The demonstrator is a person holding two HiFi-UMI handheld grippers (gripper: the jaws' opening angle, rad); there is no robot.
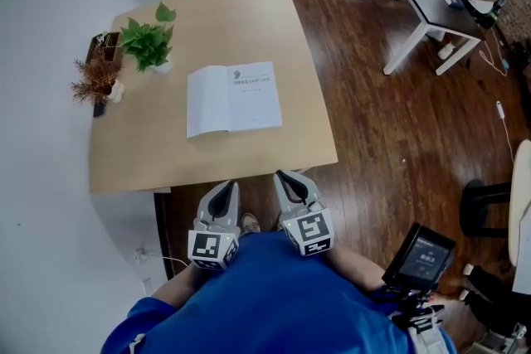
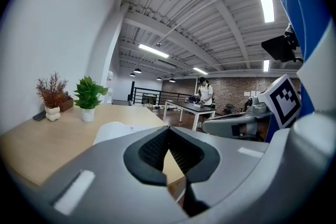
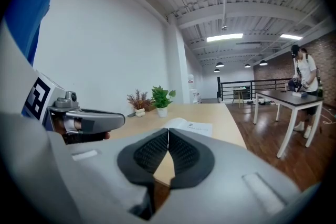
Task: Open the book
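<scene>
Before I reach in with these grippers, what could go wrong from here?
The book lies open, thin pages up; the left gripper and right gripper are shut, so nudging a page may crease it. The green plant stands near the book's far left corner; a wide reach might tip it.

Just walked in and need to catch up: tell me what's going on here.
A person holds two grippers just short of the table. The left gripper and right gripper are both shut and empty. The book lies open on the table, touched by neither, with a green plant and a dried plant beyond it.
</scene>
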